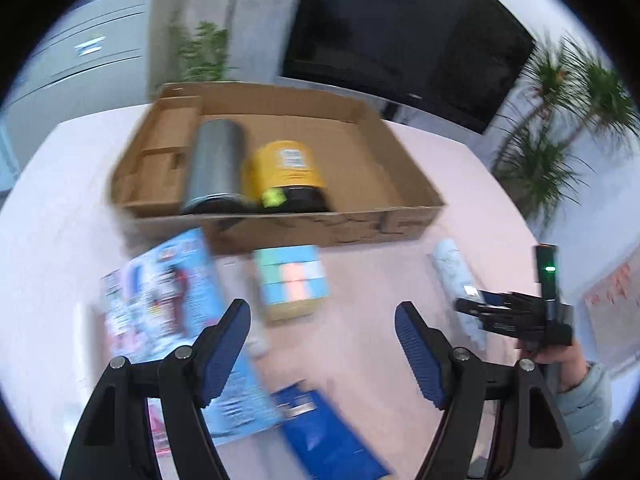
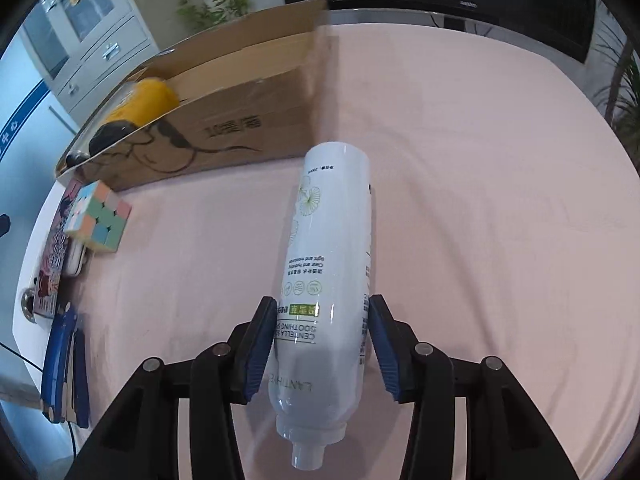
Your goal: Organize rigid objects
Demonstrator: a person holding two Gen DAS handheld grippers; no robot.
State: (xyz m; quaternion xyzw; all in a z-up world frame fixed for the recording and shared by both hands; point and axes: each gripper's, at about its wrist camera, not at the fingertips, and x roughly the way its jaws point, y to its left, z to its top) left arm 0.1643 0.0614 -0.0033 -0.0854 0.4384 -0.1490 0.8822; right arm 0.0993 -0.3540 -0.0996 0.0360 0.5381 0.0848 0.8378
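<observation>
My left gripper point(image 1: 322, 308) hangs open over the pink table with nothing between its blue pads. Just beyond it sits a pastel puzzle cube point(image 1: 292, 280) point(image 2: 100, 216). Farther back, an open cardboard box point(image 1: 320, 228) point(image 2: 240, 120) holds a steel tumbler point(image 1: 216, 164) and a yellow can point(image 1: 284, 168) point(image 2: 148, 100), both lying down. A white spray bottle point(image 2: 332, 240) point(image 1: 452, 268) lies on the table at the right. My right gripper point(image 2: 323, 304) point(image 1: 472, 310) straddles its lower body, and both pads touch its sides.
Colourful booklets point(image 1: 168, 284) and a blue packet point(image 1: 332, 432) lie at the left near the table edge, with a blue stapler-like item point(image 2: 64, 364). A black screen point(image 1: 408, 36), potted plants point(image 1: 560, 128) and a grey cabinet point(image 1: 80, 64) stand behind the table.
</observation>
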